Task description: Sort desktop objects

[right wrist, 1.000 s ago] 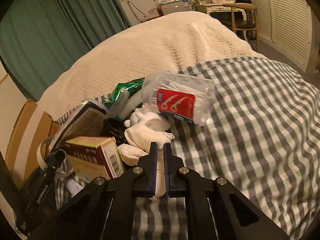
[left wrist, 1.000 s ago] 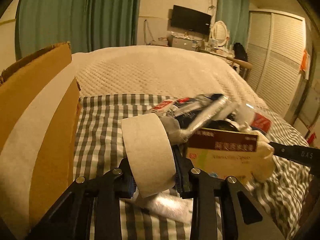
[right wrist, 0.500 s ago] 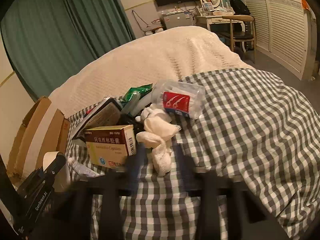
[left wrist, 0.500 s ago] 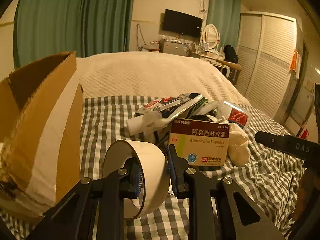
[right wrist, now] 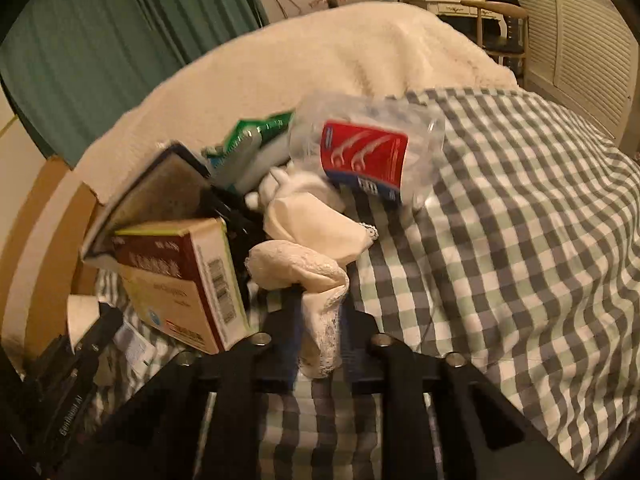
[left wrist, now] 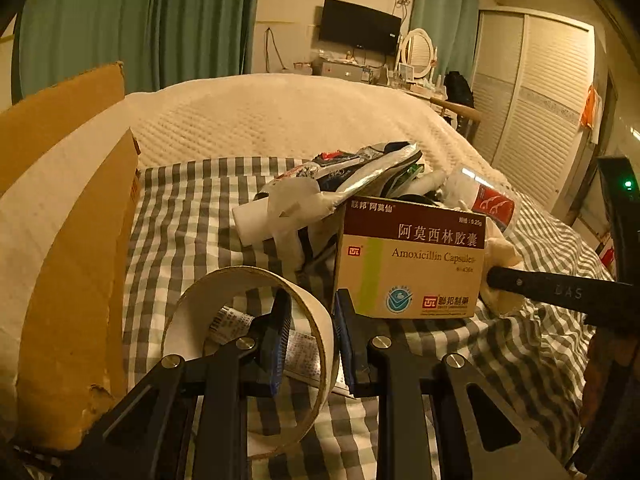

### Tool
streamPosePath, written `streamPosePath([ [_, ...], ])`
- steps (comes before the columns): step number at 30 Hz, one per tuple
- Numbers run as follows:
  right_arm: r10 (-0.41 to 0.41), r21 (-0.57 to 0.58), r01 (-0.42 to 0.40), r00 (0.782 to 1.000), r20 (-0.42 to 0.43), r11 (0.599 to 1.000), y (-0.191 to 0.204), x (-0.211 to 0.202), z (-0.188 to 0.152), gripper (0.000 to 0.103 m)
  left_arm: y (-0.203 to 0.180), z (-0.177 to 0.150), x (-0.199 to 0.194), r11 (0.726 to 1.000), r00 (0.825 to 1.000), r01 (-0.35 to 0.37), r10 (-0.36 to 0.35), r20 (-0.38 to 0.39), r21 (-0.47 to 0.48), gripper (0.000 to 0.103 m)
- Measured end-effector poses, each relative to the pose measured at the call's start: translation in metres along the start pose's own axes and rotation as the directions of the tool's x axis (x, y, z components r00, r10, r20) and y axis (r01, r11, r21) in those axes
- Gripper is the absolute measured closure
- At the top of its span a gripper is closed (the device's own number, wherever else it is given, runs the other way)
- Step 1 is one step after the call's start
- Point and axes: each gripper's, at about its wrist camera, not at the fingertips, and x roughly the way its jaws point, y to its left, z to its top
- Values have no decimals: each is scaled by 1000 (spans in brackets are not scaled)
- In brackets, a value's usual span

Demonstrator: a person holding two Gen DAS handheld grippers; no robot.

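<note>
Left gripper (left wrist: 310,334): narrow, its two blue-padded fingers pinching the wall of a tape roll (left wrist: 248,354), one pad inside the ring and one outside.
Tape roll: white, tilted, its lower edge down on the checked cloth (left wrist: 192,216), directly at the left gripper's tips.
Beneath the roll: a printed leaflet (left wrist: 298,354) lying flat on the cloth.
Left of the left gripper: a cardboard box (left wrist: 68,248) with a white strip across its flap, just beside the roll.
Ahead and right of the left gripper: an amoxicillin carton (left wrist: 412,264) standing on edge, just beyond the right-hand finger.
Behind the carton: a heap of foil packets (left wrist: 360,168) and a white tube (left wrist: 256,220).
Right gripper (right wrist: 318,338): jaws closing, with the hanging end of a white cloth (right wrist: 308,248) between them; motion blur hides whether the pads press yet.
Ahead of the right gripper: a clear floss-pick jar (right wrist: 368,152) with a red label, lying on its side just beyond the cloth.
Left of the right gripper: the carton, a dark-covered book (right wrist: 156,196) leaning behind it, and a green packet (right wrist: 256,132) further back.
</note>
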Motion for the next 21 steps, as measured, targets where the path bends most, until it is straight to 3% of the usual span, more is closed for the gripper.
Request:
streamPosePath([
  [5, 1, 11, -2, 999, 54, 1000, -3, -31, -4, 93, -8, 9, -22, 999, 1000, 28, -28, -1, 19, 80],
  [12, 11, 28, -15, 992, 124, 999, 13, -90, -11, 93, -24, 24, -91, 991, 993, 88, -95, 74, 99, 80],
  [16, 42, 0, -42, 985, 166, 999, 38, -126, -19, 93, -12, 40, -127, 991, 989, 87, -98, 112, 102, 88],
  [21, 99, -74, -85, 974, 203, 994, 86, -161, -21, 93, 14, 61, -165, 991, 983, 77, -94, 158, 109, 88],
])
